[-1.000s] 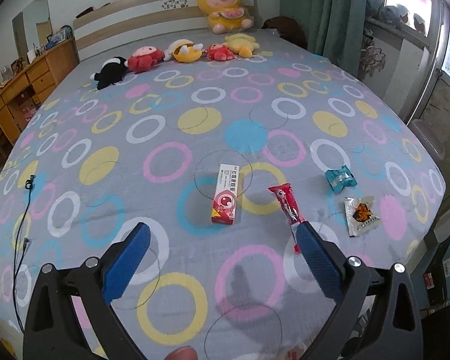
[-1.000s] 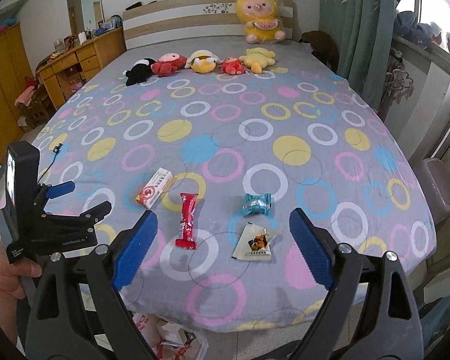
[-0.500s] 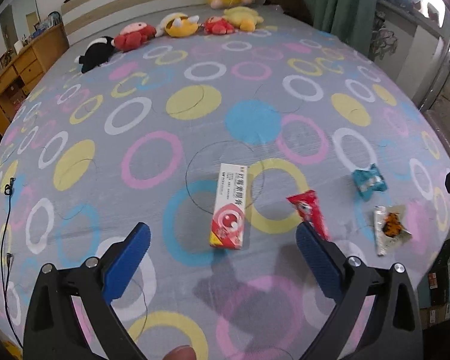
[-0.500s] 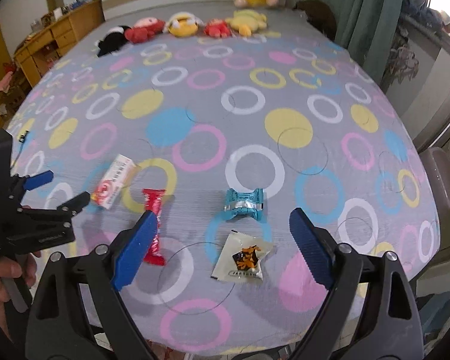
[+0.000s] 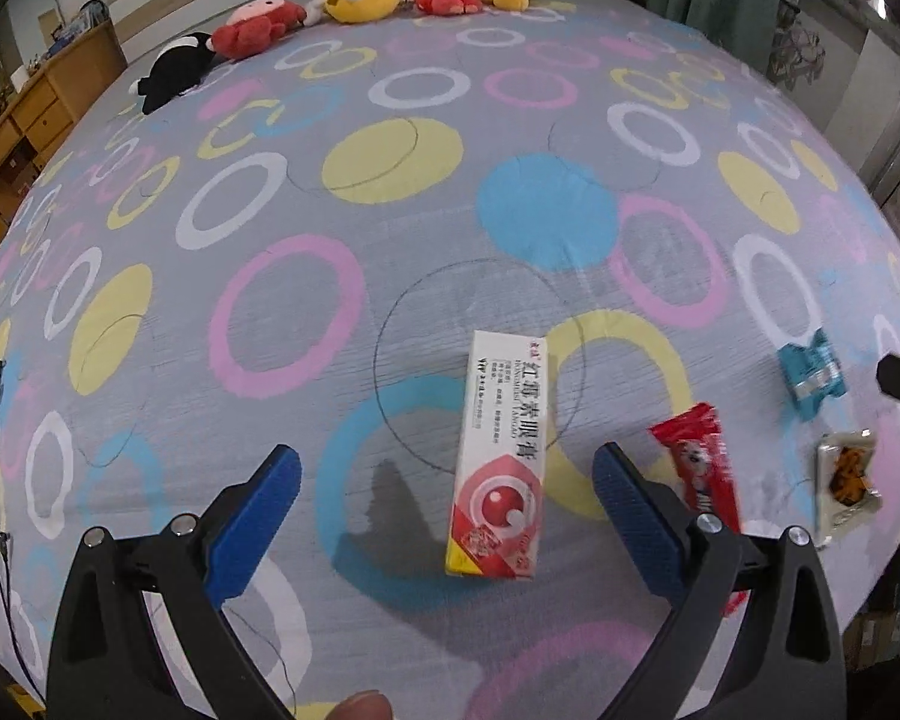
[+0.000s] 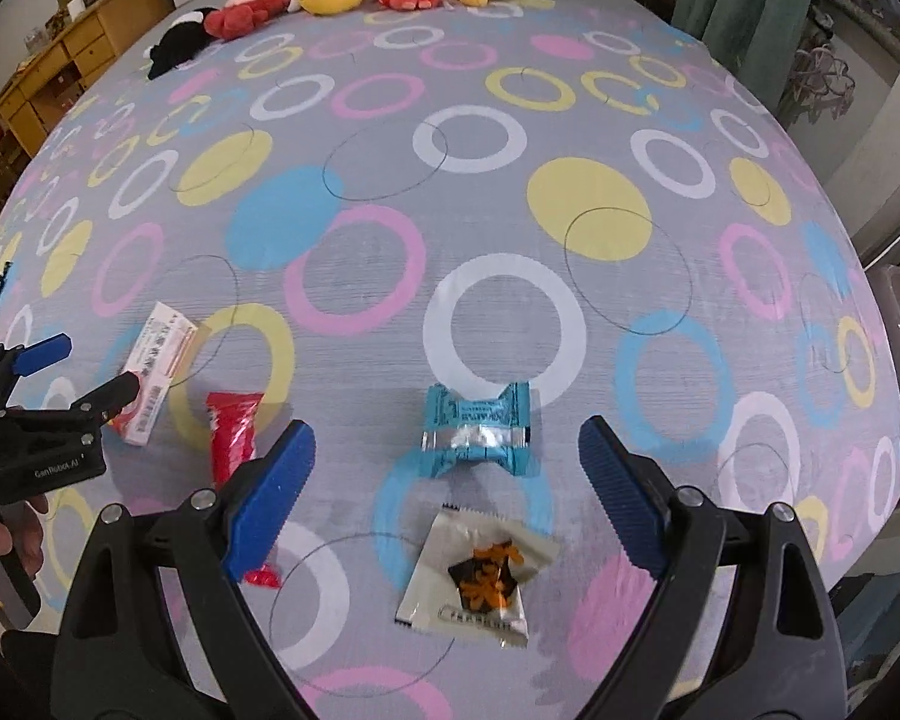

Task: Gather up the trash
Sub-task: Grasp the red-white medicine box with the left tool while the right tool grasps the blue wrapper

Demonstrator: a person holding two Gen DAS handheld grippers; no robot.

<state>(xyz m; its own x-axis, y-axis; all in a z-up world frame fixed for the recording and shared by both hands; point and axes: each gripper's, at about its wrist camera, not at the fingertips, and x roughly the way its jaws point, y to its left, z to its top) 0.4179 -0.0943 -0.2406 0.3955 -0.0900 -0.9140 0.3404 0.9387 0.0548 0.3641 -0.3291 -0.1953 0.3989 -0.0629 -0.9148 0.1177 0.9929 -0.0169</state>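
Only your right view shows the left gripper (image 6: 81,369); both tongs gape, teal wrapper (image 6: 477,437) between the right gripper (image 6: 447,456) pads.

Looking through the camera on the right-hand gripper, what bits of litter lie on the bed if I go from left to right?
White and red box → red wrapper → teal candy wrapper. The white sachet lies nearer the camera, below the teal one, so its place in that order is unclear.
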